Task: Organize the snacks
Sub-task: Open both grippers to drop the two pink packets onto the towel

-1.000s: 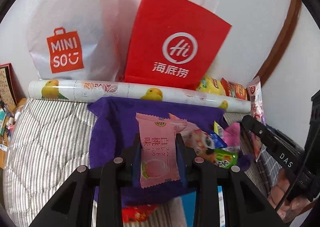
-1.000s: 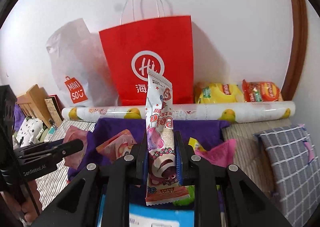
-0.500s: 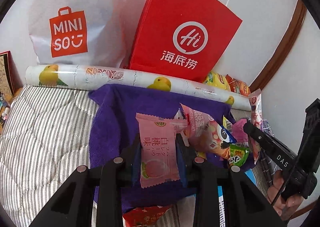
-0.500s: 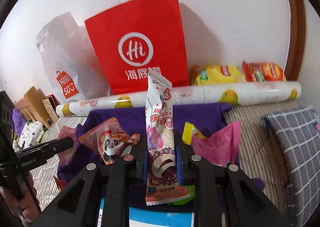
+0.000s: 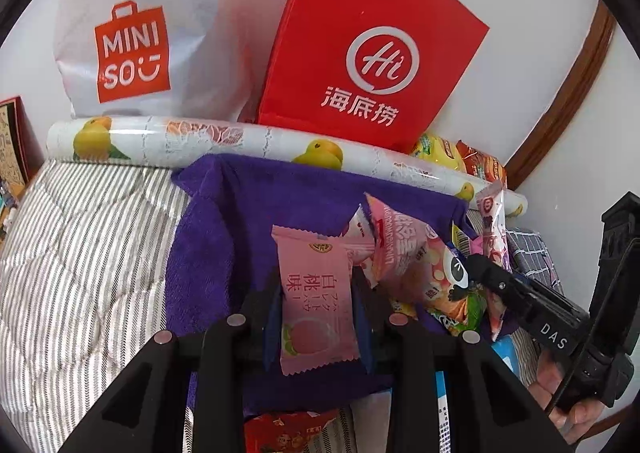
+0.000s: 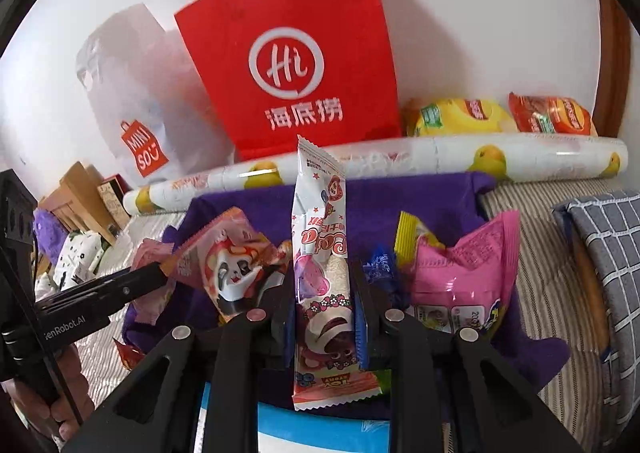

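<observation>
My left gripper is shut on a pink peach-flavour snack packet, held upright above a purple towel. My right gripper is shut on a tall white-and-pink strawberry-bear snack packet, also upright over the towel. More snacks lie on the towel: a panda packet, a bright pink packet and a small blue candy. The right gripper also shows at the right of the left wrist view, and the left gripper at the left of the right wrist view.
A red paper bag and a white Miniso bag stand against the wall behind a rolled fruit-print sheet. Yellow and orange chip bags sit at the back right. A checked cushion lies right; striped bedding left.
Both grippers have moved forward and lower toward the purple towel, each still holding its packet. The bags and snack pile now appear larger and closer.
</observation>
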Demonstrator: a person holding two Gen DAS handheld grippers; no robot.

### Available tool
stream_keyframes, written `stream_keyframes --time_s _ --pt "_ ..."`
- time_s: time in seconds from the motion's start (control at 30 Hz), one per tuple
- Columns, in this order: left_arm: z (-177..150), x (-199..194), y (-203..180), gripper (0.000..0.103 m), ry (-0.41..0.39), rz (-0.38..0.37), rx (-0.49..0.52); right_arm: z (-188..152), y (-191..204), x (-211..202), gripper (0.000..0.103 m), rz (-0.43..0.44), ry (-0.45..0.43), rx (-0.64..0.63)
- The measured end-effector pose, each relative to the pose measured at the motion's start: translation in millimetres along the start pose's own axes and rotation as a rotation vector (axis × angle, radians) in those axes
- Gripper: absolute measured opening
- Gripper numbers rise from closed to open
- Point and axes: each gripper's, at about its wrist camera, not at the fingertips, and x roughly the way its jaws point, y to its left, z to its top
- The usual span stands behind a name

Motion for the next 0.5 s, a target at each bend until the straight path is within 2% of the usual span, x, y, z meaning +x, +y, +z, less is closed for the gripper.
stream_keyframes --time_s 0.13,0.2,0.27,0.37,0.5 --pt "0.5 3.6 2.3 0.030 0.006 0.015 -0.005 0.5 -2.0 2.0 0.029 -0.014 0.017 0.015" --pt "0.5 5.5 4.0 0.030 0.014 0.021 -0.014 1.3 -2.9 -1.2 0.036 -0.025 0.002 0.013" --pt "0.6 6.3 5.7 0.030 0.022 0.024 -0.019 2.7 -3.6 -5.6 0.051 -0.030 -0.014 0.007" --pt "1.5 6.1 7.6 0.031 0.023 0.035 -0.024 4.1 -5.3 -12.5 0.053 -0.036 -0.043 0.012" --pt "2.7 8.6 9.8 0.039 0.052 0.042 -0.030 6.3 -6.4 -19.1 0.053 -0.030 -0.062 0.021"
